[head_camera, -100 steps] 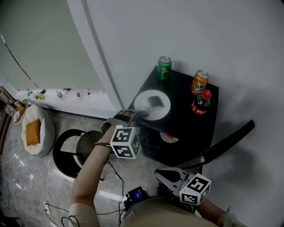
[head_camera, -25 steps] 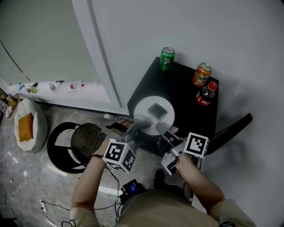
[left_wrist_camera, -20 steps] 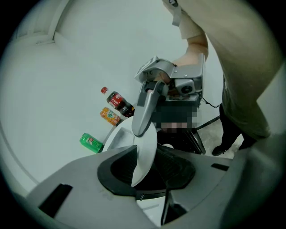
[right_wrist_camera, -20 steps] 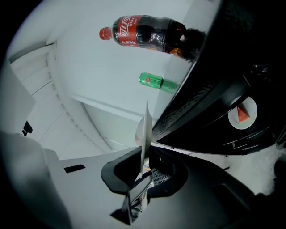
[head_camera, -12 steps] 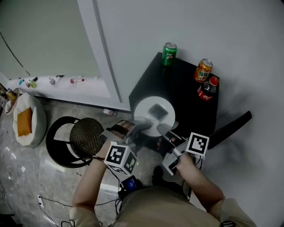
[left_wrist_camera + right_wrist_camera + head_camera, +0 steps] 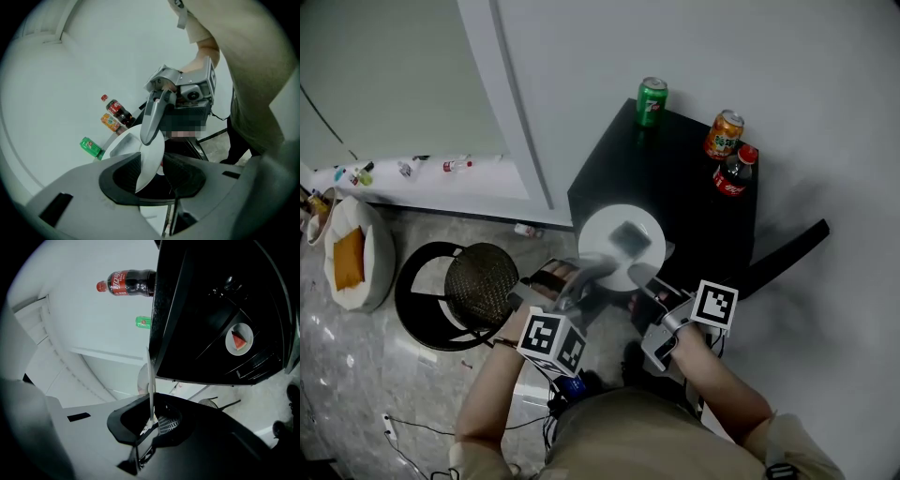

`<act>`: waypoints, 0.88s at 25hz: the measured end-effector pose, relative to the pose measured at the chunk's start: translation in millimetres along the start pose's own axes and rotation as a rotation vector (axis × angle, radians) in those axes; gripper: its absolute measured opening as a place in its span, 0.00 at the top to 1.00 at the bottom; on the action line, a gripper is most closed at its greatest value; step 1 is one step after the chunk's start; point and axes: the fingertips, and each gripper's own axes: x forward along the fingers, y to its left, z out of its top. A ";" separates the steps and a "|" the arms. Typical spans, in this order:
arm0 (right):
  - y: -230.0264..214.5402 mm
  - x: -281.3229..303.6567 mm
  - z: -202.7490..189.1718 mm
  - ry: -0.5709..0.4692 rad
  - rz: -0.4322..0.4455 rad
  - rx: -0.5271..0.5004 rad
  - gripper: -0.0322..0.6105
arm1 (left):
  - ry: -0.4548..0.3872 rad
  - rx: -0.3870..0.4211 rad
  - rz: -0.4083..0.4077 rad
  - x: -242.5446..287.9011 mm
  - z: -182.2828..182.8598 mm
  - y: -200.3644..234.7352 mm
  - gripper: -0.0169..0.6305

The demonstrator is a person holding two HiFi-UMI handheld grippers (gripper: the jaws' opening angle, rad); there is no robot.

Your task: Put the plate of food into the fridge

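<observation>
Right tool (image 6: 639,274) is clamped on the plate (image 6: 598,228) rim. Left tool (image 6: 598,263): jaws have just been opening, rim between them, gap at one pad. Plate with food (image 6: 628,236) hangs by the fridge (image 6: 698,211) top's front corner. We'd keep it level, pull left clear, then lower it inside.

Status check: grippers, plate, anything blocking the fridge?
Right gripper shut on plate rim. Left gripper jaws just opening, rim between them. Plate at fridge front edge, not inside. Door open; watermelon plate inside.
</observation>
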 end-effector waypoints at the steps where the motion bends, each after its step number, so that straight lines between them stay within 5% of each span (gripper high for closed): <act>1: -0.4 -0.9 -1.9 0.001 0.003 0.006 0.90 | -0.005 -0.007 0.006 -1.3 0.4 -1.5 0.77; 22: -42.1 -30.5 -54.8 -0.035 -0.078 0.100 0.90 | -0.055 -0.317 0.028 -51.1 -25.7 -51.8 0.74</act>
